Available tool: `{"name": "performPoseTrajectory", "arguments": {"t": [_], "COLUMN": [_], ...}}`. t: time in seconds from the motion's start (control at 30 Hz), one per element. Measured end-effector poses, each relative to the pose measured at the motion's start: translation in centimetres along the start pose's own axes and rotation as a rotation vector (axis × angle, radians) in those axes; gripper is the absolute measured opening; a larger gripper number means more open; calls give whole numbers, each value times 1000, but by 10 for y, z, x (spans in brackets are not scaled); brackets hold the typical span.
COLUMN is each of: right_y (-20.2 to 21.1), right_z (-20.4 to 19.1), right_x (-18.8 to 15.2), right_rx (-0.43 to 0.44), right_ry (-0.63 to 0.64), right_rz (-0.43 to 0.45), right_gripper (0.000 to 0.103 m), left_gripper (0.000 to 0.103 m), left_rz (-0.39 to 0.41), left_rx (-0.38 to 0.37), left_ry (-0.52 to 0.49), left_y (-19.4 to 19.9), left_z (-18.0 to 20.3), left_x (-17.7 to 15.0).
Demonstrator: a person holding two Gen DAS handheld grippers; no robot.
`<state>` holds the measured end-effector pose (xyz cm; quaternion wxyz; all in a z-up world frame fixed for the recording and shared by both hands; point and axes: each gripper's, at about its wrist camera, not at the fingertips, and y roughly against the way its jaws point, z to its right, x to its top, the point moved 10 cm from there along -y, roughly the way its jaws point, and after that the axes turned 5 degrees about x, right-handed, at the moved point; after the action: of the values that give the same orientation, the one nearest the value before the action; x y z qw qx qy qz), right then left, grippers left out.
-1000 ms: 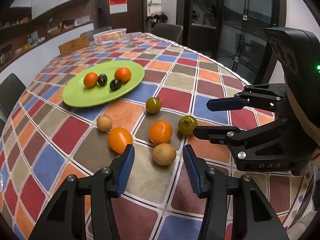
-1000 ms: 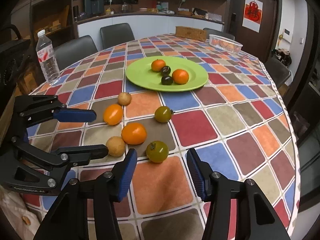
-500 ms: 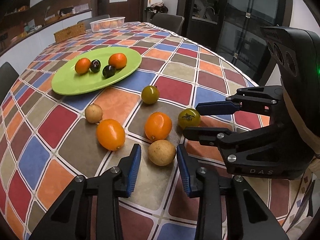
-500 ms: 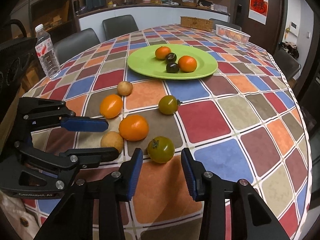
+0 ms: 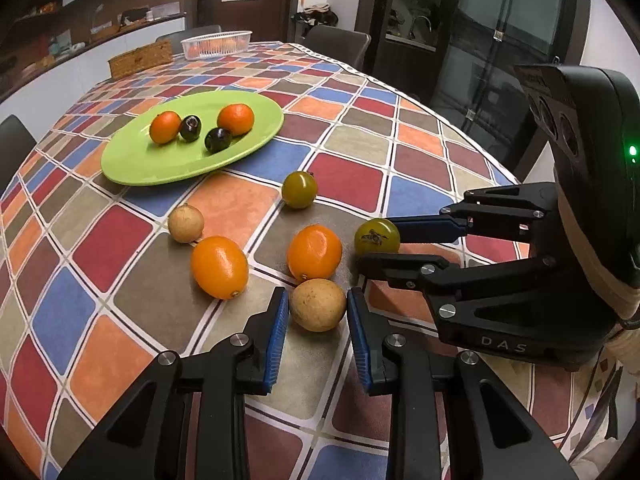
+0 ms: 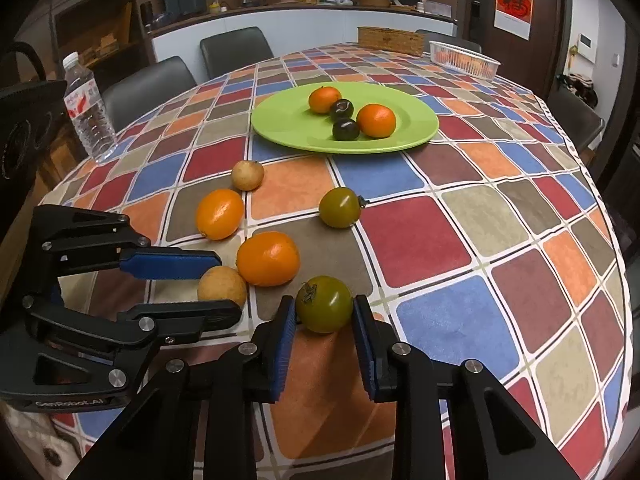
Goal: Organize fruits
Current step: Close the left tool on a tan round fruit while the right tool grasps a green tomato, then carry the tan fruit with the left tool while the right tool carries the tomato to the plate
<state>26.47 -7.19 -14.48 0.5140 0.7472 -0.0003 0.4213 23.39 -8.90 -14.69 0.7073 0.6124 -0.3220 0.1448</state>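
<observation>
Checkered tablecloth (image 5: 420,160) on a round dining table, dark chairs and a kitchen counter behind.

My left tongs (image 5: 317,312) sit around the near tan fruit (image 5: 318,305). Blue pads bracket it on both sides with slivers of gap visible, so jaws are apart and not clamped. Fruit rests on the cloth.

My right tongs (image 6: 324,314) do the same on the near green tomato (image 6: 325,309). Pads are right at its sides; I can't tell if they touch. Reading it as apart, tomato on the cloth.

Just past the left tips I see an orange (image 5: 315,252), almost touching the tan fruit. Second orange (image 5: 219,267) is off to the left of the left tongs, with a small tan fruit (image 5: 185,223) just beyond it. Another green tomato (image 5: 299,189) lies further ahead.

Well ahead of both tongs is the green plate (image 6: 416,120), holding two oranges and two dark plums.

Water bottle (image 6: 89,108) stands far left of the right tongs. White basket (image 6: 464,59) and wicker box (image 6: 390,40) are at the far edge.
</observation>
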Motion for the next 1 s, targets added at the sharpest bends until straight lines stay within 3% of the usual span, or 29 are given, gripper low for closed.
{"name": "performPoseTrajectory", "arguments": {"t": [0.6,1.0], "right_y": [37,57], "right_z": [-16,-22], "right_x": [18,48], "right_rx": [-26,-42], "right_ry": [-15,-64], "right_rz": [86,176], "right_gripper": [29,29], "left_gripper": [30,30], "left_rz": [106,218], "left_rx": [37,90], "left_ry": [7,13], "left_y": [44,72], "left_z": [-9,-34], "left_x": [15,45]}}
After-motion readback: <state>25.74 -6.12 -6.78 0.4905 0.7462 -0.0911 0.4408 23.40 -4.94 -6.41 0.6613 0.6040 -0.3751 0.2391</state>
